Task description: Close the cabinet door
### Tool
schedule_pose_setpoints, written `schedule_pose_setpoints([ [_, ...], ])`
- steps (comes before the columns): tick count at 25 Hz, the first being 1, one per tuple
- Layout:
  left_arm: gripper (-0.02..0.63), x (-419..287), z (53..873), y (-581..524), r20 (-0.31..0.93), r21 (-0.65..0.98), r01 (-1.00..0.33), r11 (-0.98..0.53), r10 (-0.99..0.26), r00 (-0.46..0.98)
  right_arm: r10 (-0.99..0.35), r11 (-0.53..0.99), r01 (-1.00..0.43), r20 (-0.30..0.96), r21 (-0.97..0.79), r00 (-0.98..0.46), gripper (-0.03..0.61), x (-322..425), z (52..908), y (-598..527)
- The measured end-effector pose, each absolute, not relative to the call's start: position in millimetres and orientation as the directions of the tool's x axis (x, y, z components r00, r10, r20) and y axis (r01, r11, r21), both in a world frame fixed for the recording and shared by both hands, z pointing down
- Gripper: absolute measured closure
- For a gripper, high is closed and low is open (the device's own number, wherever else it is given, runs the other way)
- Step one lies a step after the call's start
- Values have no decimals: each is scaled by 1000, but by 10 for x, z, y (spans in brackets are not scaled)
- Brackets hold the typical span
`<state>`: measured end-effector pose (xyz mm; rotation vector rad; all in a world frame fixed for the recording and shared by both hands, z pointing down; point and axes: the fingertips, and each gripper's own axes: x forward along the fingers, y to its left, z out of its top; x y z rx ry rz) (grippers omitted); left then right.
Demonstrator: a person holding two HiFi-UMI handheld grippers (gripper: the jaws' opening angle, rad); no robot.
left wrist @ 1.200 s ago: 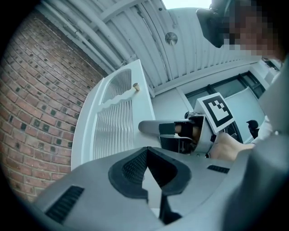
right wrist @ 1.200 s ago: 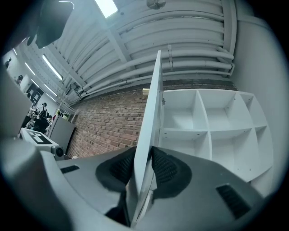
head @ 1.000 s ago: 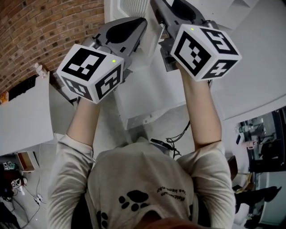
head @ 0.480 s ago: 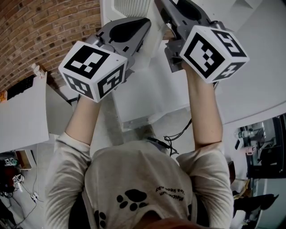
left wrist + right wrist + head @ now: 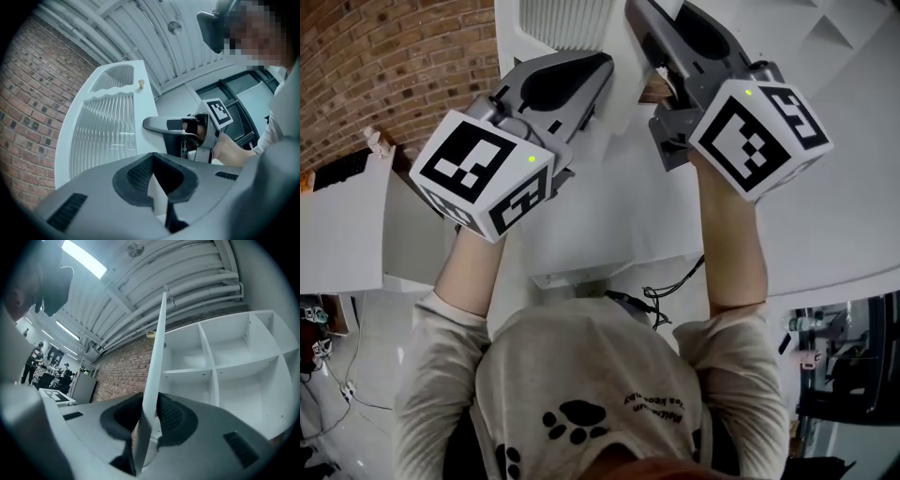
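Both left gripper (image 5: 157, 185) and right gripper (image 5: 143, 427) fingers clench the cabinet door (image 5: 157, 357) edge, upright between them; shelves (image 5: 234, 357) lie at frame right.

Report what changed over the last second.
In the head view, the left tool and right tool moved lower in the frame, and the right one also moved rightward. They carried the cabinet door with them. More of its ribbed pane shows at the top, and the white table slid toward the left edge. Unchanged: both tools stay clamped on the door's edge, and nothing was let go.
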<state>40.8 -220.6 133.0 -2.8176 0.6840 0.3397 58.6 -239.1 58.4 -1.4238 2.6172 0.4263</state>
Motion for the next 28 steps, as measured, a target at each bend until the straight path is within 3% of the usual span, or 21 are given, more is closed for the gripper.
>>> schedule_pose_setpoints([
  [28,604,1365,1406,-3060,-236,-110,-701,-704,-667,707,-533,814,-563,-200,144,-822,483,1486,631,-3431],
])
